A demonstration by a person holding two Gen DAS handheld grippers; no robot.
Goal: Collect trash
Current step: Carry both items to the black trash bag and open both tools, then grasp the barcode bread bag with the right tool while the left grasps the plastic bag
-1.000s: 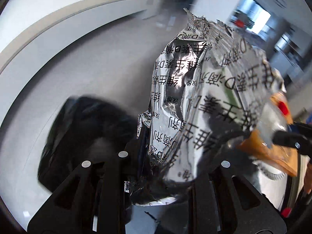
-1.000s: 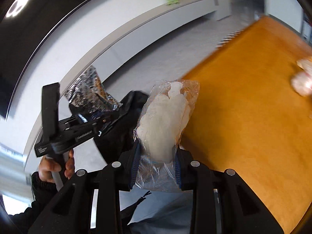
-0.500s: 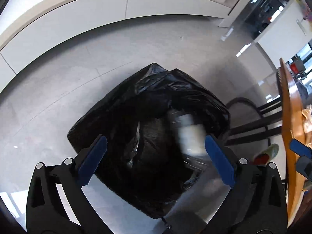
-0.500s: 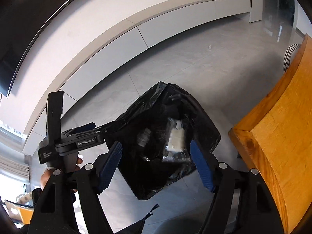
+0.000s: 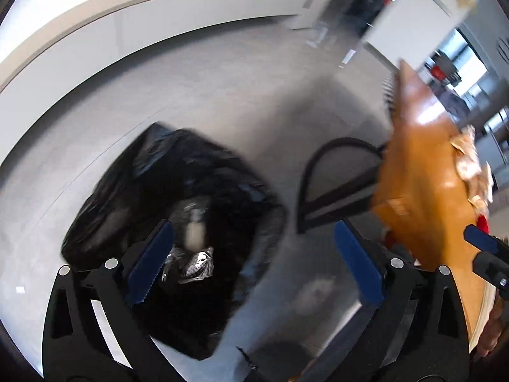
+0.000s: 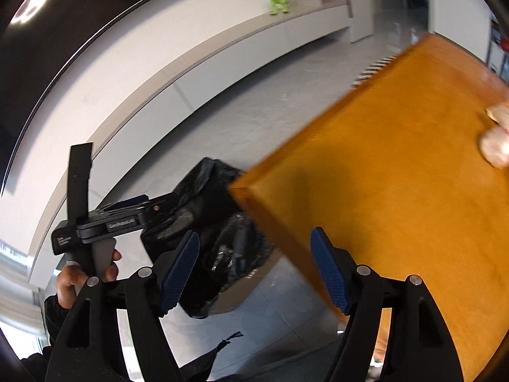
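Both claws, left (image 5: 254,264) and right (image 6: 254,270), gape empty; the right should reach squarely for the tabletop (image 6: 397,191) wrappers (image 6: 496,146).

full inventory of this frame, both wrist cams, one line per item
bin bag: 1, black, open on the floor beside the table
foil wrapper: 1, silver, inside the bin bag
clear bag: 1, whitish contents, blurred, inside the bin bag
table: 1, orange wood, right of the bin bag
trash: blurred pale pile, count unclear, on the table's far right
toy figure: 1, green, on the far ledge
left gripper: 1, black with blue pads, open, empty
right gripper: 1, black with blue pads, open, empty
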